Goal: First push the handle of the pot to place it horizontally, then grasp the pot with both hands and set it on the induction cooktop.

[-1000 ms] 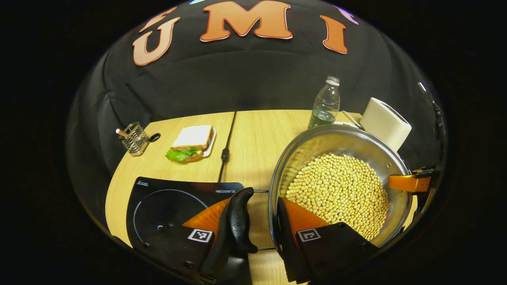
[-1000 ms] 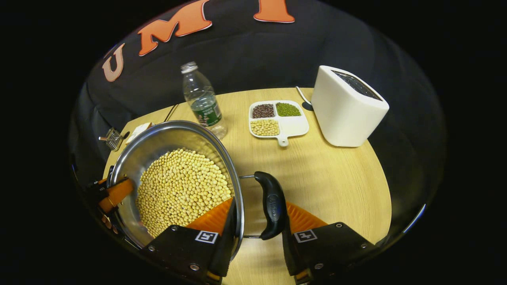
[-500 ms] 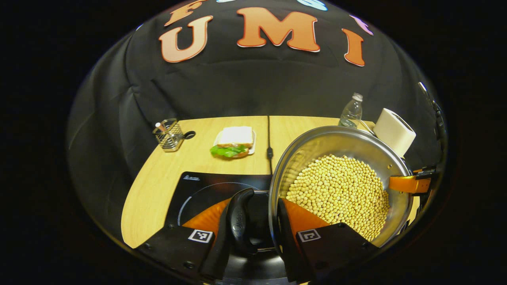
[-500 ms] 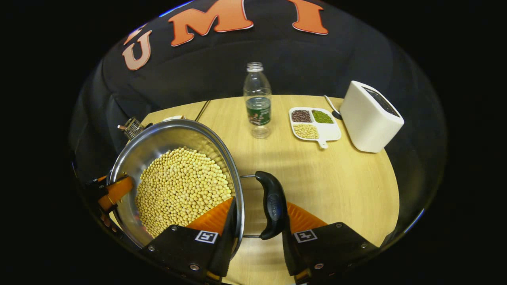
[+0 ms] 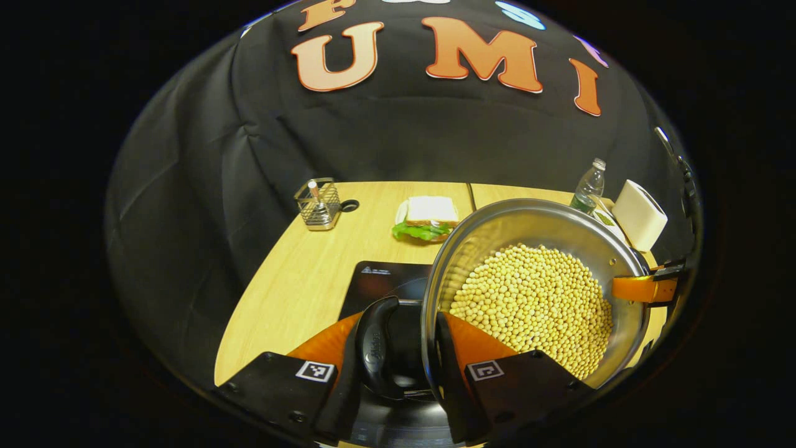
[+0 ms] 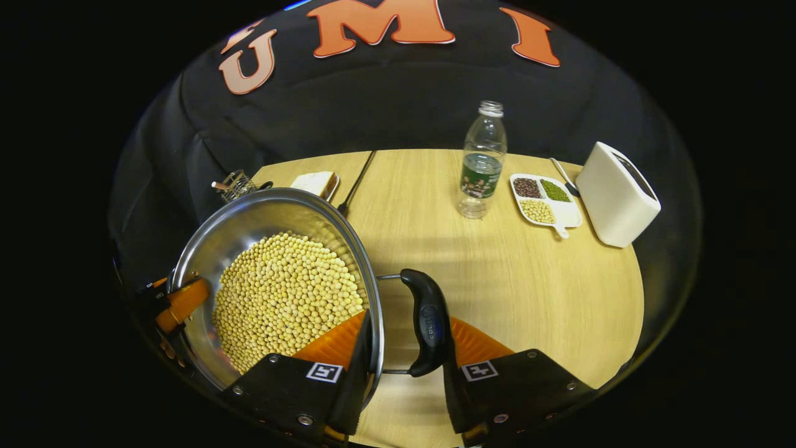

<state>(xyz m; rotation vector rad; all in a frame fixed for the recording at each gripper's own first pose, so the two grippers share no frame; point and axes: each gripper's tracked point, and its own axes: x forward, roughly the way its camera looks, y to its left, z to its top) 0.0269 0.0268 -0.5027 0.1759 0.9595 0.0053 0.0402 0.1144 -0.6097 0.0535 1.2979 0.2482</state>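
Observation:
A steel pot [image 5: 497,214] full of yellow soybeans is held above the table between both grippers. My left gripper [image 5: 404,367] is shut on it, one finger outside the black side handle [image 5: 376,354] and the other inside the rim. The black induction cooktop [image 5: 379,283] lies under that handle and the pot's left part. In the right gripper view the pot [image 6: 249,227] sits at the left, and my right gripper [image 6: 404,367] clamps the opposite black handle [image 6: 429,323] and rim the same way. Each gripper shows across the pot: right [image 5: 647,289], left [image 6: 180,305].
On the wooden table stand a sandwich on a plate [image 5: 429,214], a wire holder [image 5: 317,202], a water bottle [image 6: 479,165], a divided dish of beans [image 6: 547,199] and a white toaster [image 6: 619,196]. A black cable [image 6: 354,180] runs to the far edge.
Both grippers have carried the pot leftwards. The cooktop, formerly left of the pot, now lies beneath its left handle. The bottle and toaster have slid right in the right gripper view.

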